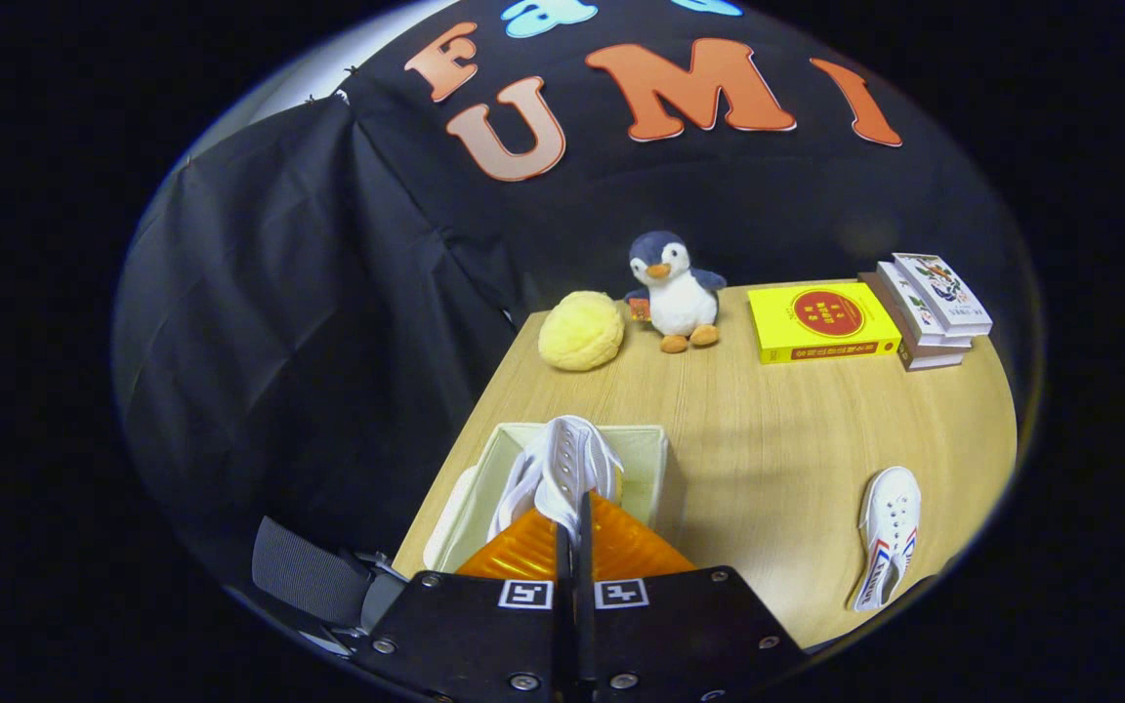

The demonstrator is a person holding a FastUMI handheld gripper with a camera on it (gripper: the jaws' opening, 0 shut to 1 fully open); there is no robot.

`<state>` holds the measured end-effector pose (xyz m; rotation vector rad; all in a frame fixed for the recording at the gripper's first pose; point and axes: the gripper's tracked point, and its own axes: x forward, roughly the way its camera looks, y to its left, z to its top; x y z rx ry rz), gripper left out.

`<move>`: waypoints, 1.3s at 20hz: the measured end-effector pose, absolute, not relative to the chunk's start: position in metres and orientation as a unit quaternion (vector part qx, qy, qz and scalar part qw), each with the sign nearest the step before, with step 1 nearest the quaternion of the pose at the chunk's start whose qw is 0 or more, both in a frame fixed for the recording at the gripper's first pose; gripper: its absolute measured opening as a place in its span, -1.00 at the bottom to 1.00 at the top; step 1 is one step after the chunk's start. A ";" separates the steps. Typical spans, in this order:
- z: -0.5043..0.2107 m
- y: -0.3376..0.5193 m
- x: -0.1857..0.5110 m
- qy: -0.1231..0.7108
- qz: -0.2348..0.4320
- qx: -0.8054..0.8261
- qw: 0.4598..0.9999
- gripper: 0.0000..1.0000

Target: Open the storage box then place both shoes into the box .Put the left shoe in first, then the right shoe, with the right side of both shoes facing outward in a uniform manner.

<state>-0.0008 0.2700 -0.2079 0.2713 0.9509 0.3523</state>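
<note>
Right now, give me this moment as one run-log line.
gripper: shut on white shoe | shoe: over open storage box | other shoe: on table, right of box | step: first shoe going in

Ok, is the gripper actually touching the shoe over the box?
Touching. In the gripper view, the gripper has its fingers closed on the shoe, pinching its edge with no gap, above the open box.

Gripper (pixel 572 517) fingers pinched on white shoe (pixel 562 464), over open storage box (pixel 655 459); box walls hem it in. Wide bare table (pixel 768 439) betw. box & 2nd shoe (pixel 887 532) to the right. Far edge crowded: yellow ball (pixel 580 330), penguin (pixel 675 291), books (pixel 865 317).
</note>
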 end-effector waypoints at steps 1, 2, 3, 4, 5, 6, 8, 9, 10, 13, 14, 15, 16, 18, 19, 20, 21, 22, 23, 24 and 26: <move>-0.217 0.281 -0.001 0.465 0.164 0.128 0.861 -0.98; -0.228 0.291 -0.003 0.476 0.161 0.125 0.855 -0.98; -0.240 0.300 -0.004 0.488 0.154 0.124 0.850 -0.97; -0.251 0.308 -0.006 0.499 0.147 0.124 0.845 -0.97; -0.263 0.316 -0.007 0.508 0.139 0.124 0.841 -0.97; -0.272 0.320 -0.008 0.517 0.133 0.121 0.837 -0.97; -0.287 0.331 -0.011 0.532 0.117 0.118 0.830 -0.96; -0.292 0.332 -0.014 0.541 0.103 0.119 0.826 -0.96; -0.297 0.338 -0.016 0.547 0.097 0.126 0.822 -0.95; -0.307 0.366 -0.029 0.571 0.136 0.174 0.791 -0.83; -0.297 0.371 -0.030 0.564 0.156 0.195 0.787 -0.72; -0.290 0.372 -0.028 0.554 0.175 0.200 0.789 -0.61; -0.282 0.367 -0.028 0.545 0.196 0.193 0.792 -0.38; -0.270 0.351 -0.033 0.526 0.231 0.160 0.803 0.03; -0.261 0.341 -0.035 0.513 0.246 0.149 0.809 0.17; -0.251 0.333 -0.040 0.502 0.258 0.148 0.812 0.38; -0.235 0.326 -0.045 0.490 0.270 0.162 0.813 0.47; -0.222 0.318 -0.048 0.470 0.279 0.177 0.818 0.61; -0.208 0.306 -0.050 0.451 0.285 0.182 0.826 0.66; -0.198 0.288 -0.048 0.432 0.280 0.178 0.839 0.78; -0.184 0.249 -0.046 0.397 0.263 0.162 0.865 0.85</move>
